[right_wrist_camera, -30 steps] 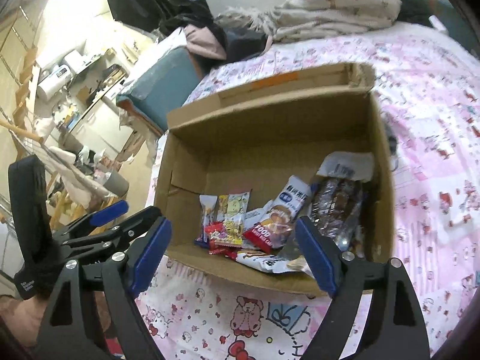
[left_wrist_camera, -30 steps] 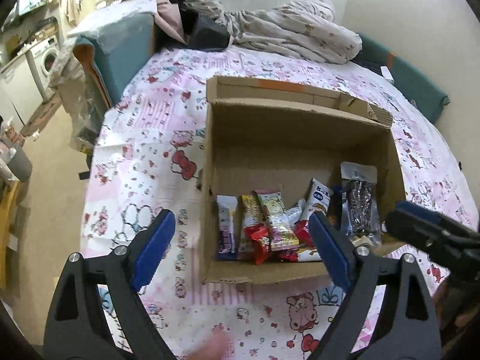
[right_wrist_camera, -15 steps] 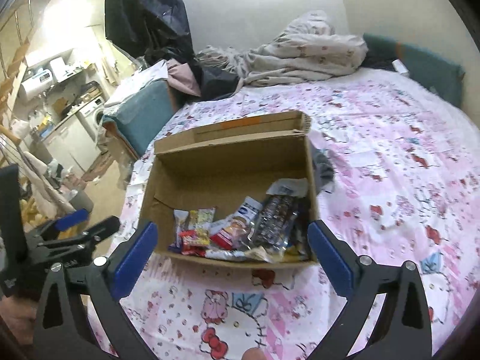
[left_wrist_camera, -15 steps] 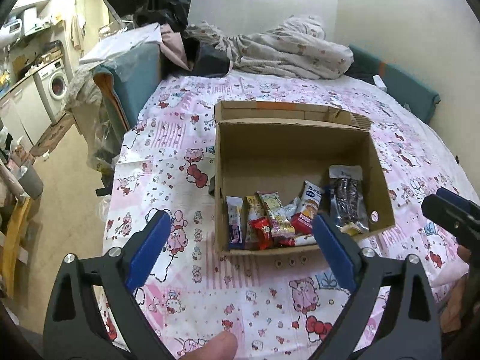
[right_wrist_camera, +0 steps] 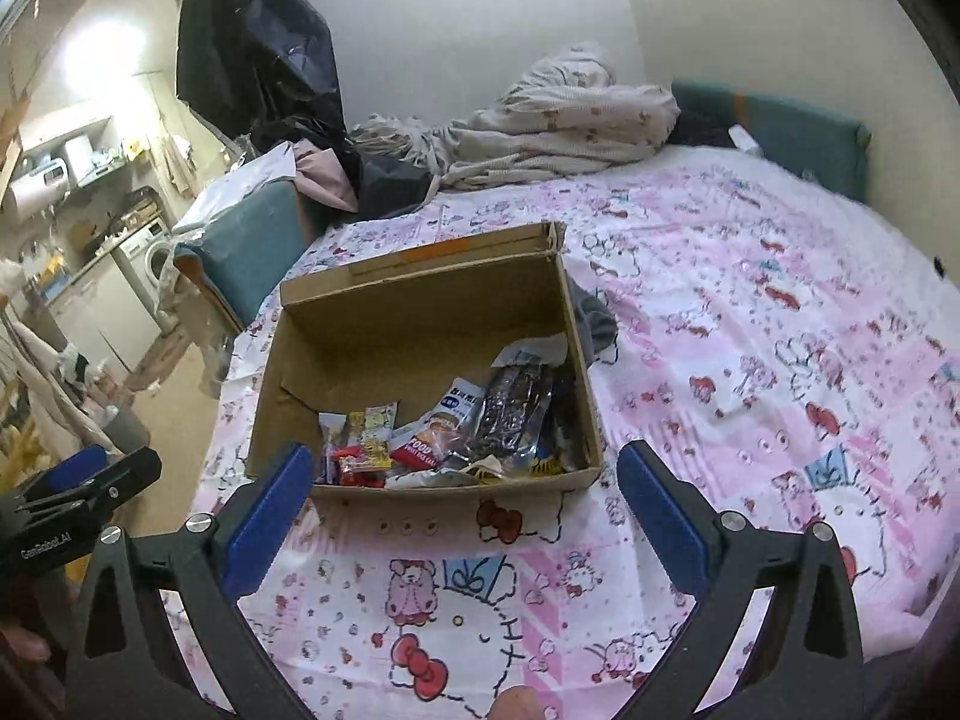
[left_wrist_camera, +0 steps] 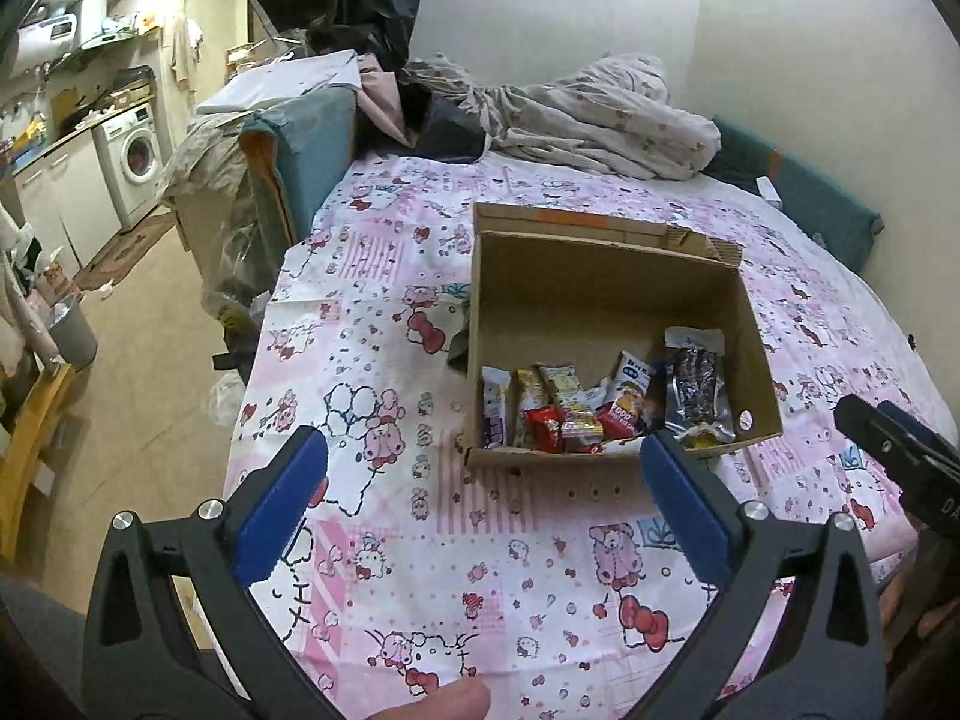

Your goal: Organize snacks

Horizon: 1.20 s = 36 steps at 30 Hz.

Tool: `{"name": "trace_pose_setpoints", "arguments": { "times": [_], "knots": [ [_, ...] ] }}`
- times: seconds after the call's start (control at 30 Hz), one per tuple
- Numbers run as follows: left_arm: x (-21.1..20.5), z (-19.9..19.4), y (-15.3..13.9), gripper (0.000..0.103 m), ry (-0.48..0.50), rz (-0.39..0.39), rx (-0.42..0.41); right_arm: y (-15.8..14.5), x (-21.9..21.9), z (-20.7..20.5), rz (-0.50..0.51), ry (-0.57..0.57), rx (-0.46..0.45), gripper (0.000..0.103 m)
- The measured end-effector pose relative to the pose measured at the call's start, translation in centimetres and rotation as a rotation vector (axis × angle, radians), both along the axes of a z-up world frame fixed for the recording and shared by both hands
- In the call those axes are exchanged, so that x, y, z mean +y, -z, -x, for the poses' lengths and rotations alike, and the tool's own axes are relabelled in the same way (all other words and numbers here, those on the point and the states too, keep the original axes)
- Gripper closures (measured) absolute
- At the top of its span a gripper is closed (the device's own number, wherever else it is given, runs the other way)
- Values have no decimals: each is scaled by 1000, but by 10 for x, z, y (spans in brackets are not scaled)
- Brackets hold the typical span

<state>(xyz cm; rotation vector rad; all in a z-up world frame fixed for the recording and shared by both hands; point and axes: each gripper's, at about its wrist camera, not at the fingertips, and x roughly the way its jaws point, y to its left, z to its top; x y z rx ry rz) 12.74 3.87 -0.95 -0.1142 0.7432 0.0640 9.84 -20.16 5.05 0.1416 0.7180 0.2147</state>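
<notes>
Legible writing is scarce. "GenRobot.AI" is printed in white on the body of the left gripper, as seen from the right wrist view. A red packet in the cardboard box carries white lettering reading roughly "FOOD"; the other wrappers cannot be read.

The box stands open on a bed sheet printed with pink cartoon cats and bows, ahead of both grippers. The snacks lie in a row against the box wall nearest the grippers, with a silver-and-dark pouch at the right end. A crumpled blanket lies at the far end of the bed, beyond the box. Off to the left of the left gripper there is a washing machine below a counter, and a grey bin on the floor.

The left gripper's jaws are opening, with nothing between them. The right gripper is spread wide and holds nothing.

Against the frame a second ago, both grippers have drawn back and risen: the box now sits smaller and farther off, with more sheet showing before it.
</notes>
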Motion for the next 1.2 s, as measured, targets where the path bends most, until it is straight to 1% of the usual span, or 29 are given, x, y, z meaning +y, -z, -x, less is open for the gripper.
{"name": "trace_pose_setpoints", "arguments": {
  "times": [0.27,0.43,1.2],
  "knots": [
    [-2,0,3,0,8,6,5,5,6,-2,47,-5,-5,0],
    [-6,0,3,0,16,-4,2,5,6,-2,46,-1,-6,0],
    [-7,1,1,0,18,0,-3,4,3,-2,45,10,-14,0]
  ]
}}
